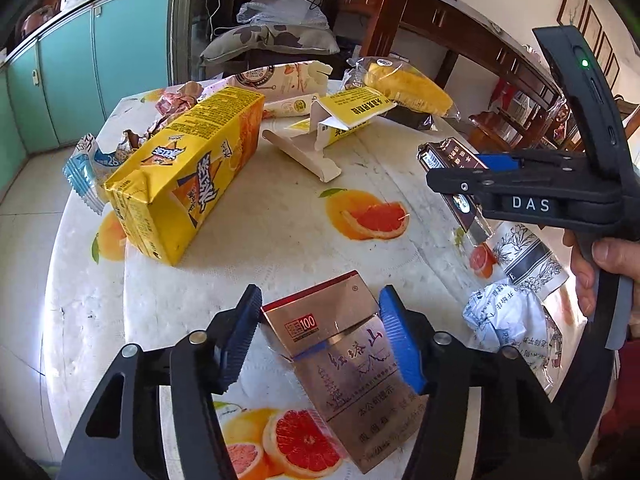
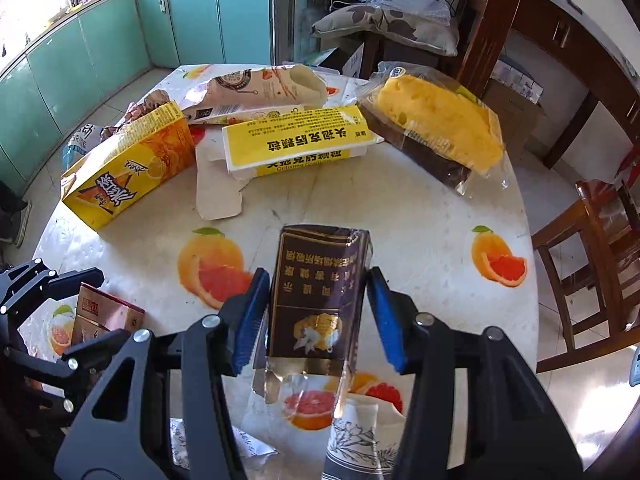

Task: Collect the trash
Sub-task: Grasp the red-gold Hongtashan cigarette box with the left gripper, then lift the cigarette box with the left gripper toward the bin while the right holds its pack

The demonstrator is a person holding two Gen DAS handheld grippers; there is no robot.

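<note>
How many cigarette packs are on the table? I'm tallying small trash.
2. A pink pack lies between the left hand-held gripper's fingers; a dark pack lies between the right hand-held gripper's fingers. Others may be hidden under the clutter.

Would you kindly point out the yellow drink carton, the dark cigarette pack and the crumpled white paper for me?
yellow drink carton (image 1: 188, 168): left wrist view, on its printed long side.
dark cigarette pack (image 2: 318, 280): right wrist view, on its dark front face.
crumpled white paper (image 1: 504, 316): left wrist view, on the middle of the wad.

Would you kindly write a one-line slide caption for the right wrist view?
Right gripper straddles a dark cigarette pack on a fruit-print table strewn with packaging.
</note>
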